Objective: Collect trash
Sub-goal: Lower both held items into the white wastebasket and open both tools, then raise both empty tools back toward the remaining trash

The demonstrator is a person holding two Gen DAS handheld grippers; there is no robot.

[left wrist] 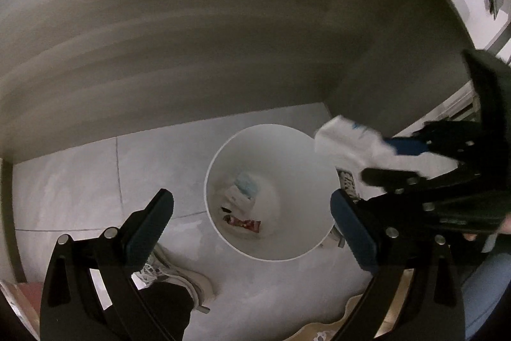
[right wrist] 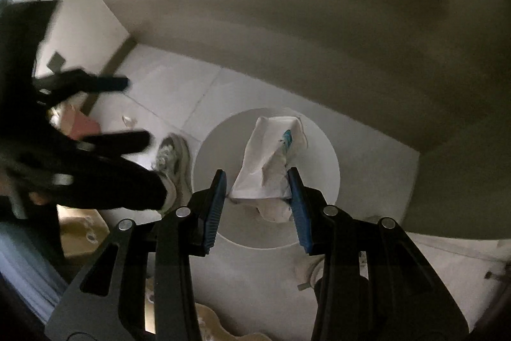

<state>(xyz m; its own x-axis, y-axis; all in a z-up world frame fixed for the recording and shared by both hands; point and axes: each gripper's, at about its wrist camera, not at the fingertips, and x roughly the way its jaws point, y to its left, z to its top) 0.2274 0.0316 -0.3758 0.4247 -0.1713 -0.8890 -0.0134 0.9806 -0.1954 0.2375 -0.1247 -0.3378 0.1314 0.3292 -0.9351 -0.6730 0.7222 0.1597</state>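
Note:
A white round bin (left wrist: 271, 254) stands on the tiled floor below both grippers; it also shows in the right wrist view (right wrist: 322, 155). Inside lie a red wrapper (left wrist: 246, 224) and pale packets (left wrist: 244, 189). My left gripper (left wrist: 252, 210) is open and empty above the bin. My right gripper (right wrist: 257, 181) is over the bin mouth with a crumpled white wrapper with blue print (right wrist: 271, 162) between its jaws; the wrapper touches the right finger and a gap shows at the left finger. The wrapper (left wrist: 348, 143) and the right gripper (left wrist: 386, 158) also show in the left wrist view.
A grey wall rises behind the bin. The person's sneakers stand on either side of the bin (right wrist: 172, 162) (left wrist: 179, 274). A pink box (right wrist: 81, 123) and a scrap (right wrist: 129, 120) lie on the floor at the left. A tan mat (right wrist: 80, 232) lies near the feet.

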